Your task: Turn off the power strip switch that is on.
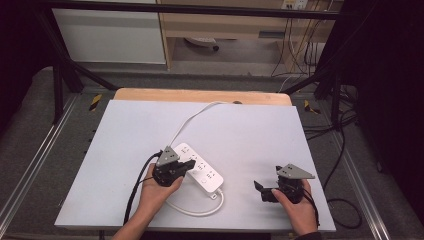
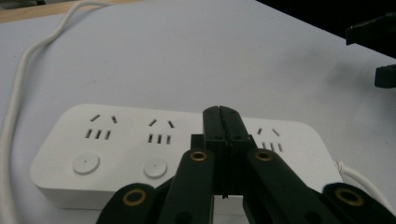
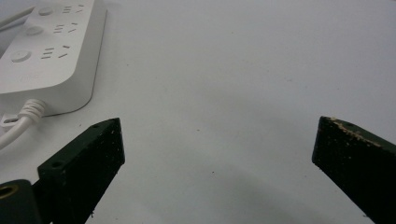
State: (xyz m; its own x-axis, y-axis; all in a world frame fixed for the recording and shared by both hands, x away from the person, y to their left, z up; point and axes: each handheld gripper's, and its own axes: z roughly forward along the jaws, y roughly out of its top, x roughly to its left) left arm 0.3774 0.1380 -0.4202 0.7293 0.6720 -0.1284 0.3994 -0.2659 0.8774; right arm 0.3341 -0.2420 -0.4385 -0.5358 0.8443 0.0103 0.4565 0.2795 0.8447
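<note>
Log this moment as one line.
left gripper: shut, over power strip | right gripper: open, nothing between jaws, above white mat

A lab or test workspace: beyond the left gripper (image 1: 187, 165) and right gripper (image 1: 260, 190), a black metal frame (image 1: 200, 9) surrounds the white-topped table (image 1: 250, 135), with loose cables (image 1: 300, 45) hanging under a wooden bench (image 1: 225, 25) behind.

We record a power strip (image 2: 140, 149) in smooth white plastic, a matt white table sheet (image 1: 250, 135), and matt black jaws with brass-coloured rivets.
</note>
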